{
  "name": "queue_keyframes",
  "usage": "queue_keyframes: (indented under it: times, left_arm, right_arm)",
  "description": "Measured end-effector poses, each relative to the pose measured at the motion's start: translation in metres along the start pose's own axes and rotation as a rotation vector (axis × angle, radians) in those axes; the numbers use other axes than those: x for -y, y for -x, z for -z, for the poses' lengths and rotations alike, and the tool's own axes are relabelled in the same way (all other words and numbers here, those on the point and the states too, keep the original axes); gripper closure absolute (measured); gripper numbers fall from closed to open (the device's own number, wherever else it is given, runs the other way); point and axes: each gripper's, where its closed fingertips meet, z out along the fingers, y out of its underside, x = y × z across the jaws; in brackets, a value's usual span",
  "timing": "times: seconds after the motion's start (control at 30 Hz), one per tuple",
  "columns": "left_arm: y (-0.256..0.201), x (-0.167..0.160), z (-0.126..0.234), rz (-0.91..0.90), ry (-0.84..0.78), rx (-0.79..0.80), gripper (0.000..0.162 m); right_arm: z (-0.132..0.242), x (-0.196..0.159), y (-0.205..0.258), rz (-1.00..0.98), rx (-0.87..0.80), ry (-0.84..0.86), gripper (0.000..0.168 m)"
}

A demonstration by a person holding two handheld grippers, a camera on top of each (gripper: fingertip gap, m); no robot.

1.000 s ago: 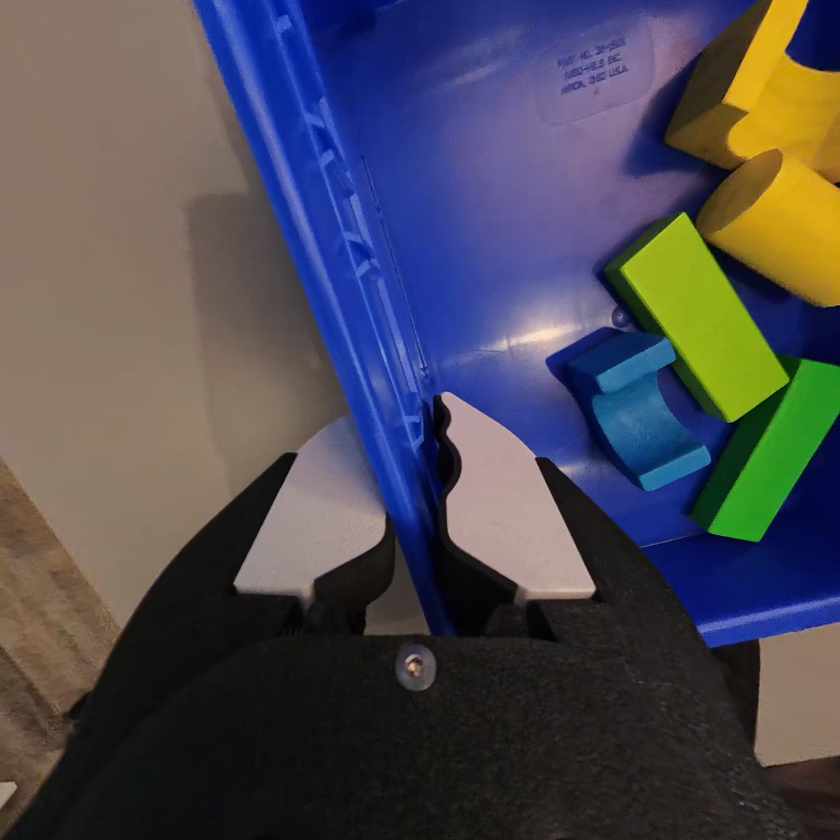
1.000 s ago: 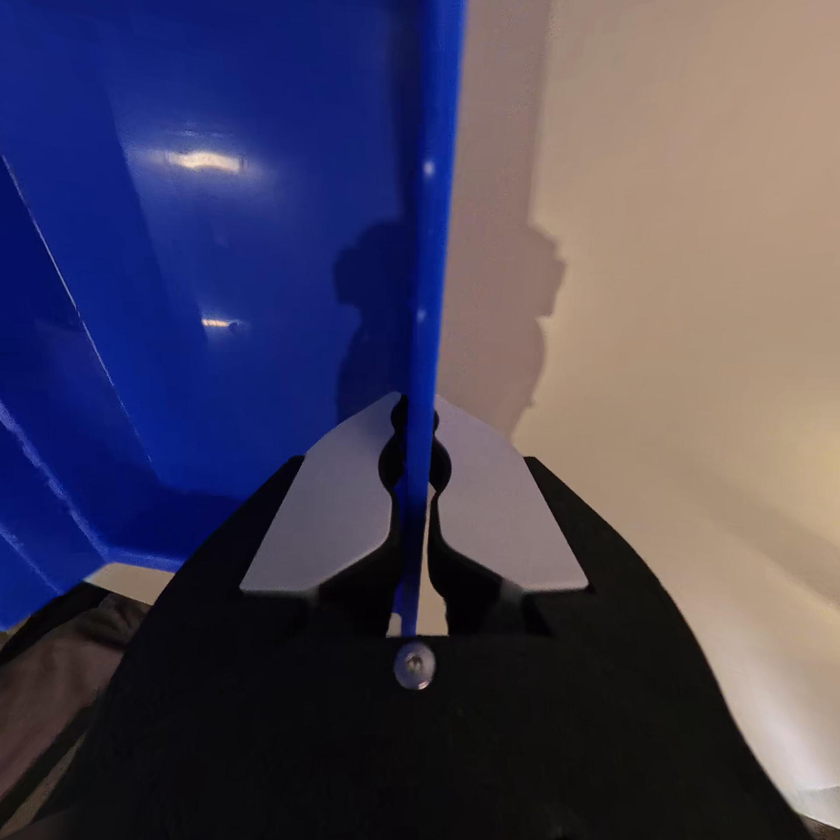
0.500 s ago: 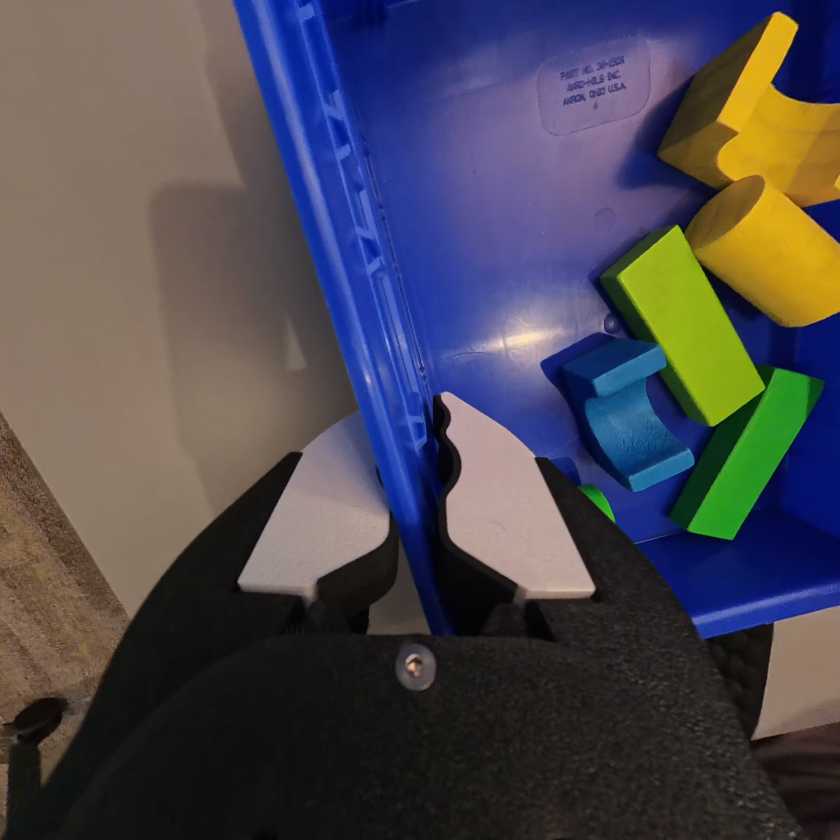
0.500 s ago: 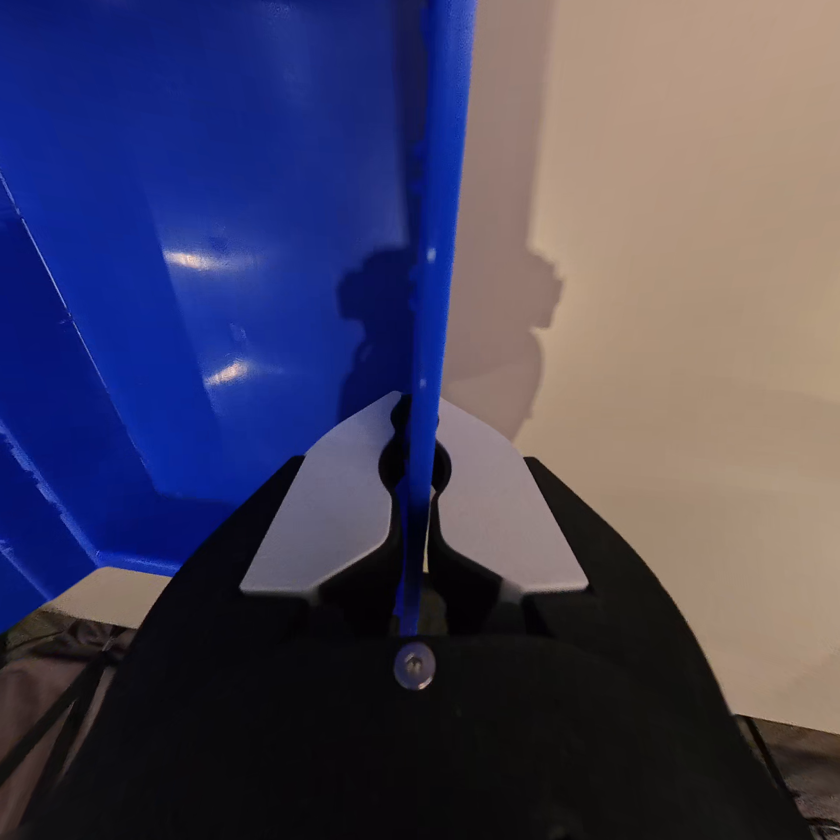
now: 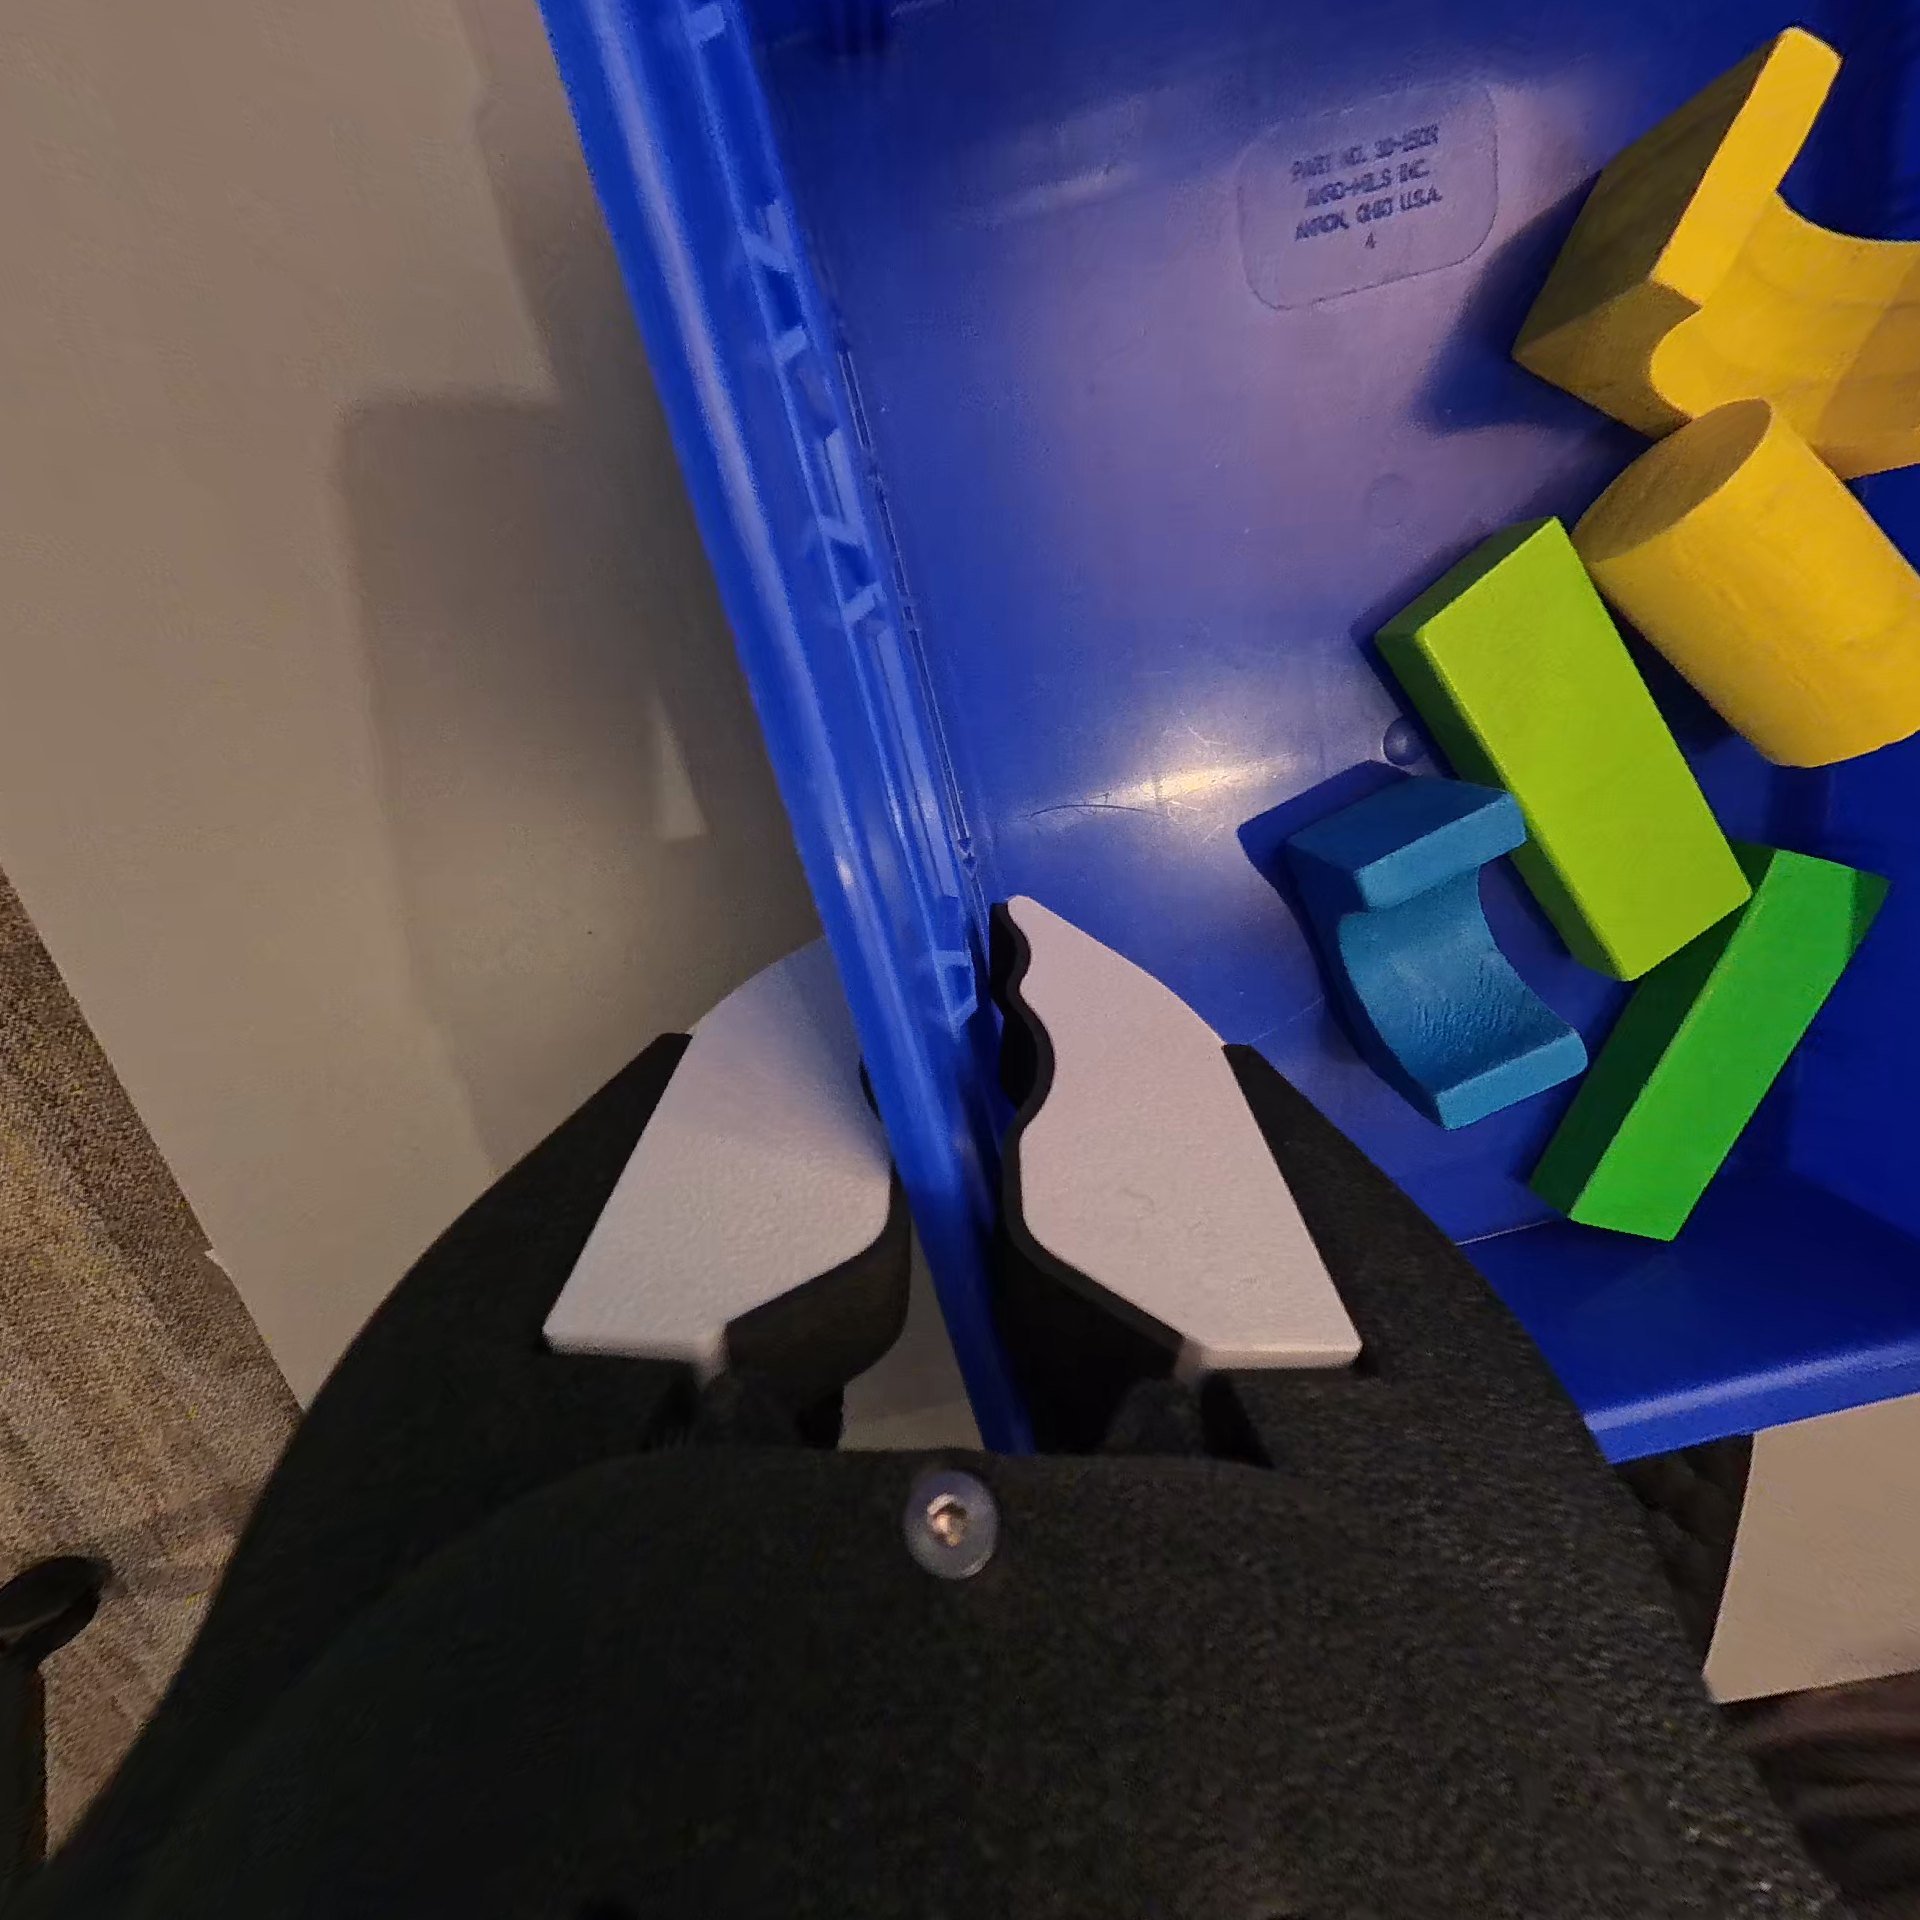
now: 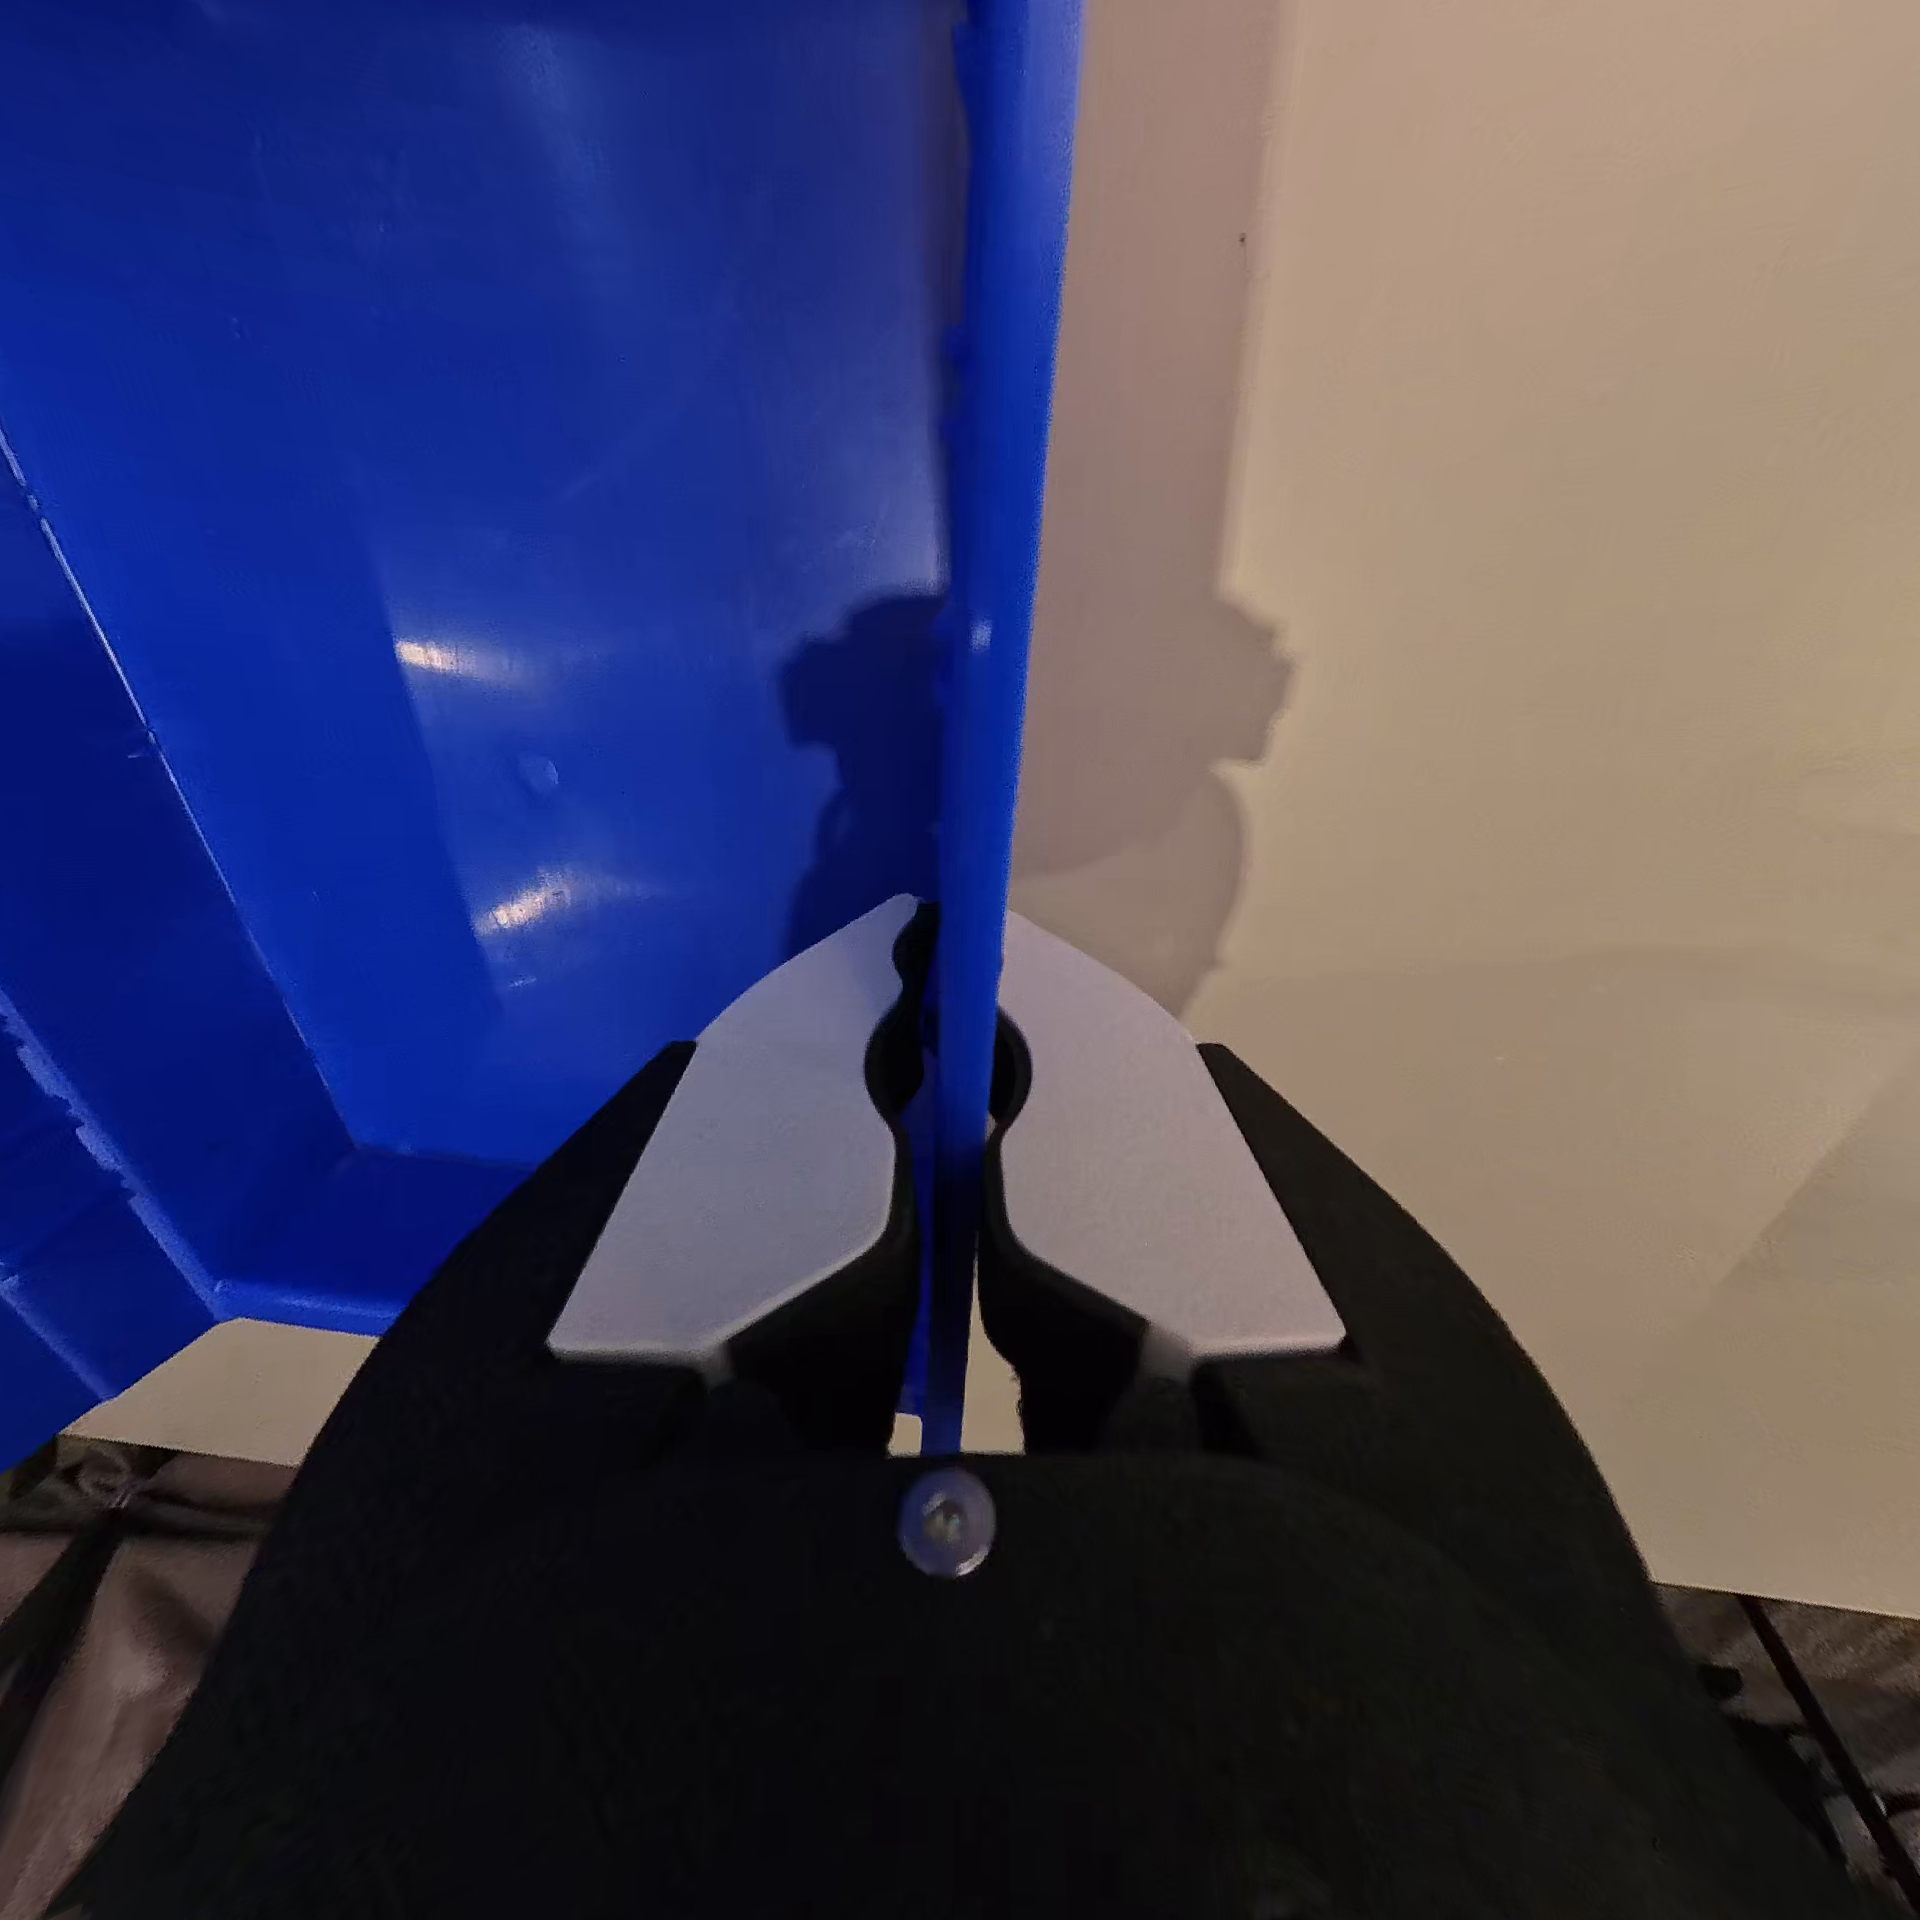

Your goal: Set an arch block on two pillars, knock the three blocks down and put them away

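Note:
A blue plastic bin (image 5: pixel 1091 520) holds several wooden blocks: a small blue arch (image 5: pixel 1434 977), a light green bar (image 5: pixel 1569 748), a dark green bar (image 5: pixel 1704 1049), a yellow cylinder (image 5: pixel 1766 592) and a yellow arch (image 5: pixel 1766 260). My left gripper (image 5: pixel 935 956) is shut on the bin's left wall, one finger outside and one inside. My right gripper (image 6: pixel 961 935) is shut on the bin's right wall (image 6: pixel 997 520). The blocks do not show in the right wrist view.
The bin is over a cream table top (image 5: pixel 260 623), also in the right wrist view (image 6: pixel 1558 727). Grey carpet (image 5: pixel 94 1195) shows past the table's left edge. Dark fabric (image 6: pixel 94 1538) lies below the table's near edge.
The bin has shifted a little to the right in the left wrist view, and the blocks inside slid slightly together. Both grippers keep their hold on the walls.

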Motion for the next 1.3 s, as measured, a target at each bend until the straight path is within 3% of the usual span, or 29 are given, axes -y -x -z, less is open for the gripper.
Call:
queue_keyframes:
  times: [0.43, 0.63, 0.8, 0.9, 1.03, 1.13, 1.2, 1.3]
  left_arm:
    - [0.000, 0.004, 0.000, -0.033, -0.022, -0.009, 0.149]
    - [0.006, 0.012, 0.013, 0.001, -0.111, 0.010, 0.125]
    - [0.010, 0.029, 0.067, 0.016, -0.325, 0.059, 0.120]
    - [-0.003, 0.045, 0.119, -0.009, -0.538, 0.066, 0.118]
    - [-0.043, 0.065, 0.189, -0.093, -0.850, 0.006, 0.113]
    - [-0.074, 0.069, 0.232, -0.145, -1.065, -0.072, 0.113]
    - [-0.098, 0.065, 0.247, -0.218, -1.159, -0.165, 0.117]
    - [-0.122, 0.057, 0.242, -0.322, -1.105, -0.227, 0.139]
  right_arm:
    - [-0.008, 0.000, -0.002, 0.020, -0.012, -0.062, 0.157]
    - [0.003, 0.011, -0.006, 0.048, -0.112, -0.185, 0.144]
    - [0.051, 0.030, -0.003, 0.049, -0.211, -0.487, 0.131]
    - [0.109, 0.042, 0.014, 0.092, -0.287, -0.782, 0.129]
    - [0.198, 0.051, 0.076, 0.268, -0.315, -1.250, 0.115]
    - [0.241, 0.045, 0.141, 0.450, -0.190, -1.503, 0.105]
    - [0.250, 0.042, 0.176, 0.534, -0.055, -1.533, 0.103]
    - [0.250, 0.036, 0.219, 0.613, 0.173, -1.518, 0.103]
